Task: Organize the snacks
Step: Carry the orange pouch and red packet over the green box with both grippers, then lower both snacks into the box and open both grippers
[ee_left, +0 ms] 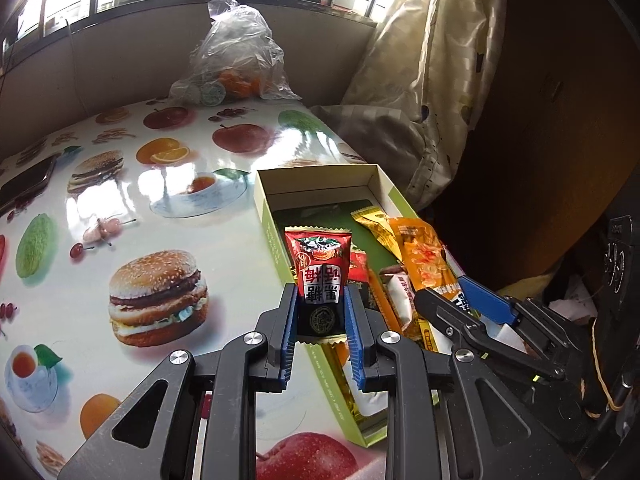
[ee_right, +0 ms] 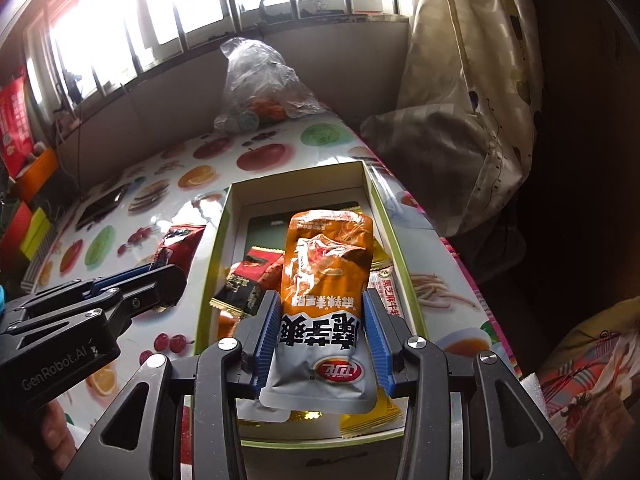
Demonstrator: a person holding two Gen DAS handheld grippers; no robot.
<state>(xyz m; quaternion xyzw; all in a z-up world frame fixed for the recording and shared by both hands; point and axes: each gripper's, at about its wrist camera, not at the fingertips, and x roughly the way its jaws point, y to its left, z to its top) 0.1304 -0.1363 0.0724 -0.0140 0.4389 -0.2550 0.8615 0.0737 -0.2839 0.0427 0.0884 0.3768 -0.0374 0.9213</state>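
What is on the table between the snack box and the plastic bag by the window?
Nothing stands there. Between the box and the plastic bag, the right wrist view shows bare fruit-print tabletop.

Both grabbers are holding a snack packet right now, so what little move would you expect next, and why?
Probably the right gripper lowers and opens its fingers to drop the orange packet. It already hangs over the open box, where other snacks lie. The left gripper holds its red packet above the box's near wall, so it likely follows.
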